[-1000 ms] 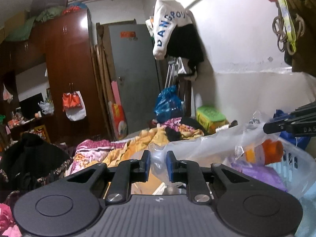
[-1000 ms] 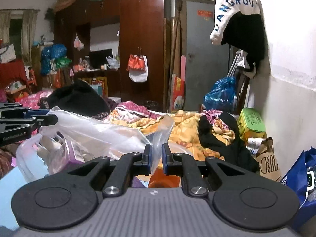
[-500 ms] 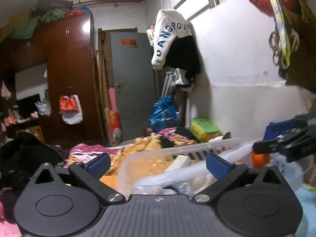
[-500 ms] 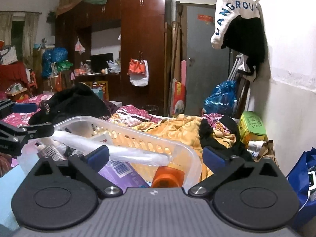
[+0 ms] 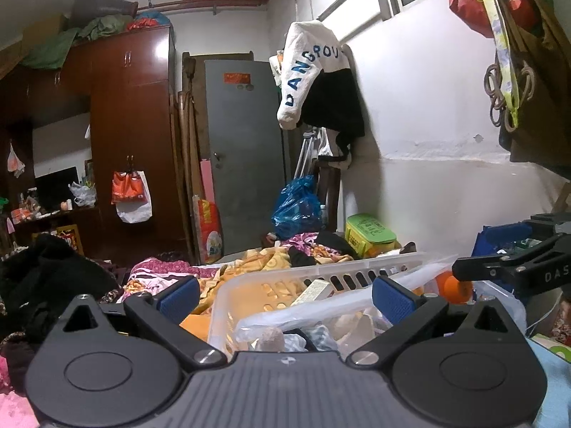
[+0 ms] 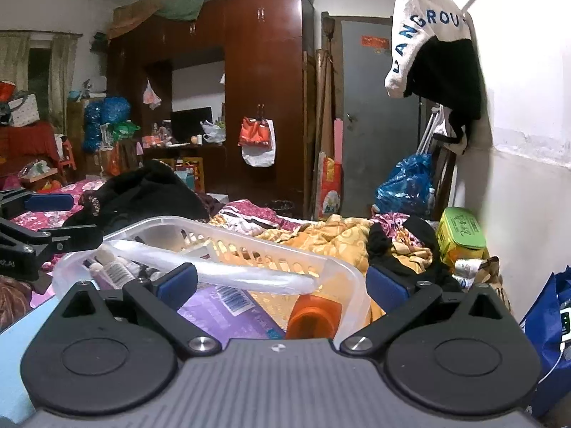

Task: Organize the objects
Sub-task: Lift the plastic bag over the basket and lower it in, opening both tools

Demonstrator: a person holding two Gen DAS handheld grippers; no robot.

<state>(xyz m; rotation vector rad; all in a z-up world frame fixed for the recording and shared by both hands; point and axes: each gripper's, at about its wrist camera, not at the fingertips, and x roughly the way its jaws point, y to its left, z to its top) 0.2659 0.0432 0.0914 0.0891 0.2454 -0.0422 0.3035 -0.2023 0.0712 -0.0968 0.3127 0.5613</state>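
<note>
— Looking along the left gripper (image 5: pixel 285 294), what shows between its fingers?

— Its blue-padded fingers (image 5: pixel 178 294) stand spread wide, gripping nothing. Between them sits a clear plastic basket (image 5: pixel 321 273) with slotted sides. A rolled clear plastic bag (image 5: pixel 321 308) lies across the things inside it.

— And the right gripper (image 6: pixel 282 281)?

— Spread just as wide, and holding nothing. The same basket (image 6: pixel 249 240) sits right in front of it, with the bag (image 6: pixel 249 271) lying slantwise over the contents. One pad overlaps the bag's near end in the picture, but whether they touch cannot be told.

— What is inside the basket?

— An orange bottle (image 6: pixel 314 315) at the near right corner in the right view, beside a purple packet (image 6: pixel 228 306) bearing a barcode. A small tube (image 6: pixel 114 267) lies toward the far left. In the left view the orange bottle (image 5: pixel 458 287) shows at the right end, just behind the other gripper's arm.

— Where does the basket stand?

— On a cluttered bed, near an orange patterned blanket (image 6: pixel 339 235) and a heap of black clothes (image 6: pixel 142 196).

— And behind that?

— A dark red wardrobe (image 6: pixel 264 89), a grey door (image 6: pixel 374 125), a blue plastic bag (image 6: pixel 407 185) on the floor by the door, and a green box (image 6: pixel 460 233) against the white wall. A white and black jacket (image 6: pixel 431 46) hangs from a rail above.
</note>
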